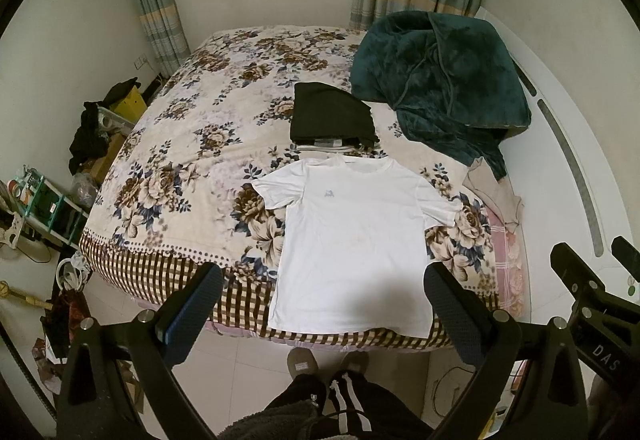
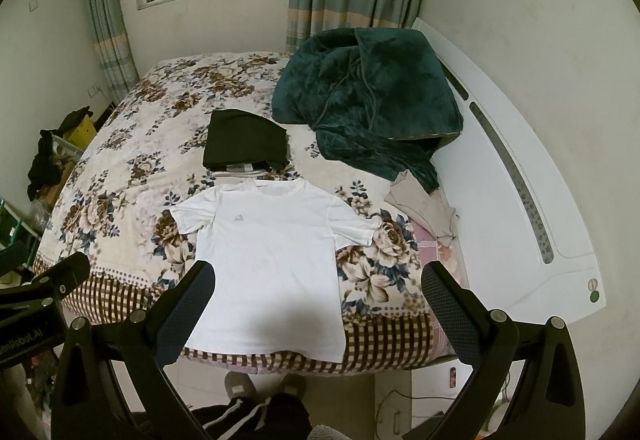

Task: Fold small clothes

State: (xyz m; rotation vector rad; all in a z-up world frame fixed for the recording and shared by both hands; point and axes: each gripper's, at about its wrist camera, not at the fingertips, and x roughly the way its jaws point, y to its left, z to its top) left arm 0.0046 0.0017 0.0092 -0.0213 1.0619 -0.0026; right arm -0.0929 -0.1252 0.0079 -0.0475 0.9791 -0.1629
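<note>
Bedroom with curtained window and pale walls; a bed (image 1: 168,143) under a floral cover fills the view, with a person's legs and slippers at its near edge. On that near edge lies a white T-shirt (image 1: 352,240), spread flat and face up, collar toward the far side and hem at the bed's edge, so its long axis runs straight away from the person. Beyond the collar sits a folded black garment (image 1: 330,111) on a small stack, with a heaped teal blanket (image 1: 440,79) to the right. Both tools hover above and short of the hem, apart from the cloth: the left tool (image 1: 324,300) and the right tool (image 2: 320,296) each have their fingers spread wide and hold nothing. The shirt sits roughly between them, left sleeve nearer the left tool, right sleeve nearer the right. No fold appears begun yet.
</note>
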